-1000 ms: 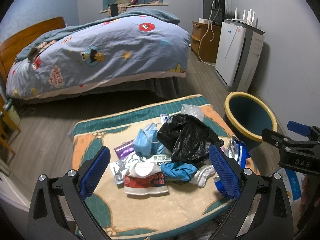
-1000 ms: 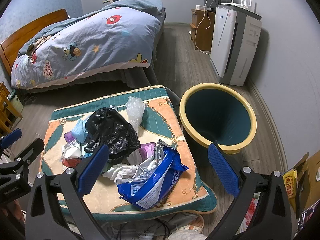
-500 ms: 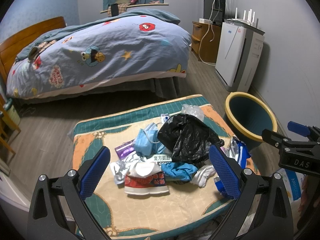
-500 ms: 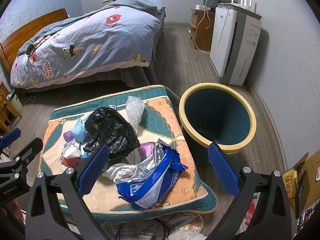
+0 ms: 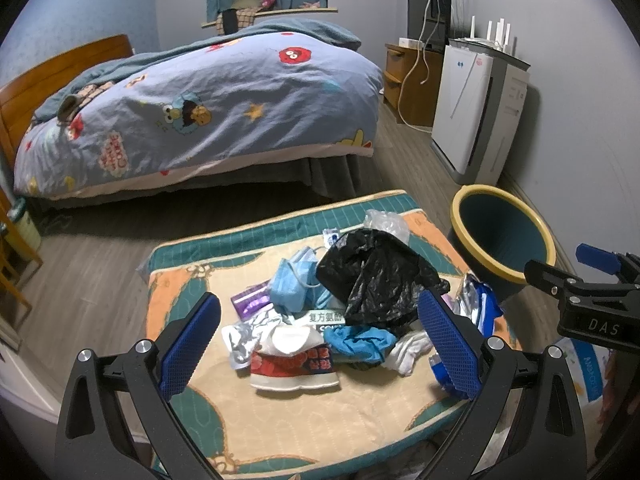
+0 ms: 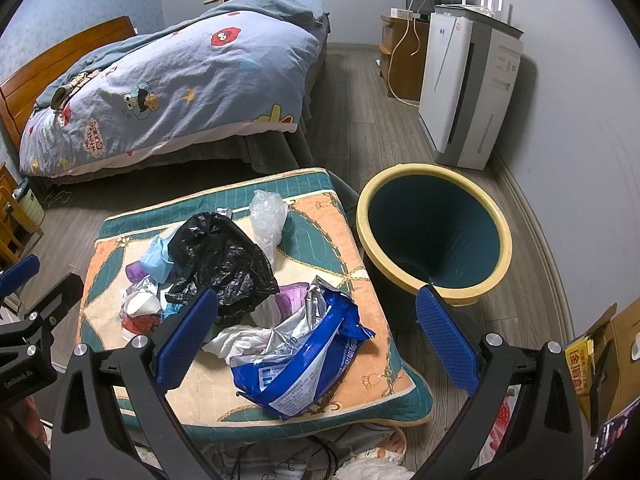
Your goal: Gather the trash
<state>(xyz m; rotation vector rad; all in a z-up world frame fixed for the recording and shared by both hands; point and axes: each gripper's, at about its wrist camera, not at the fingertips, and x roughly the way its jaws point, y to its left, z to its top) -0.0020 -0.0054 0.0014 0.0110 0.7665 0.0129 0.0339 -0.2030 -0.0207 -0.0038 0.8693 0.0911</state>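
A heap of trash lies on a patterned cushion (image 5: 280, 420) (image 6: 348, 256): a black plastic bag (image 5: 376, 276) (image 6: 220, 260), a blue face mask (image 5: 290, 284), a red and white wrapper (image 5: 294, 366), a blue foil bag (image 6: 304, 352) and a clear plastic bag (image 6: 266, 222). My left gripper (image 5: 320, 344) hovers open above the cushion's near side, holding nothing. My right gripper (image 6: 316, 340) is open over the blue foil bag, also holding nothing. A dark teal bin with a yellow rim (image 6: 434, 236) (image 5: 504, 236) stands on the floor right of the cushion.
A bed with a cartoon duvet (image 5: 200, 108) fills the far left. A white air purifier (image 6: 468, 88) and a wooden cabinet (image 5: 408, 80) stand along the right wall. A cardboard box (image 6: 600, 356) sits at the near right. Wooden floor runs between bed and cushion.
Both views have shifted only slightly; the right gripper has drifted a little. Both grippers stay open and the trash has not moved.
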